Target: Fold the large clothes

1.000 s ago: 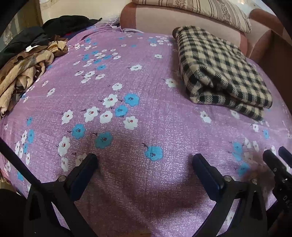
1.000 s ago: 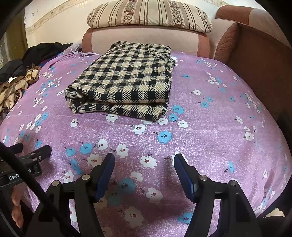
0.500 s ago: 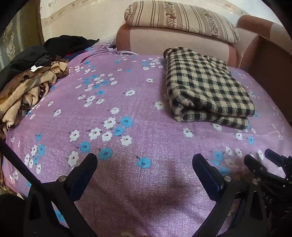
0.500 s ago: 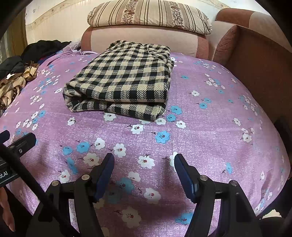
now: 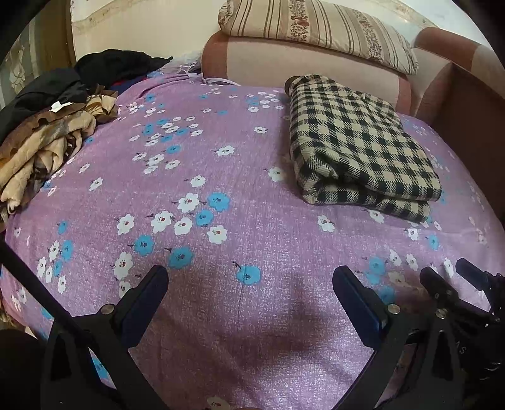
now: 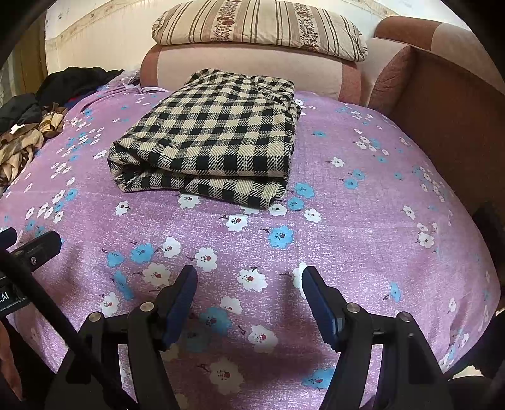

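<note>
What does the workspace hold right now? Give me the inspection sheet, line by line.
Surface: purple floral bedsheet, smooth.
Job's things: checked garment folded, lying flat at the far side.
Clutter: tan and black clothes pile heaped at the left edge.
Grippers: left tool open, empty; right tool open, empty; both above the sheet.
Cables: nothing seen.
Surroundings: striped pillow on the pink headboard.

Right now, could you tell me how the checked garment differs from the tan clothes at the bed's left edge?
The checked garment is folded into a flat rectangle; the tan clothes lie crumpled in a heap. The checked garment sits alone near the headboard, while the tan clothes adjoin dark clothing. Both rest on the purple floral sheet.
</note>
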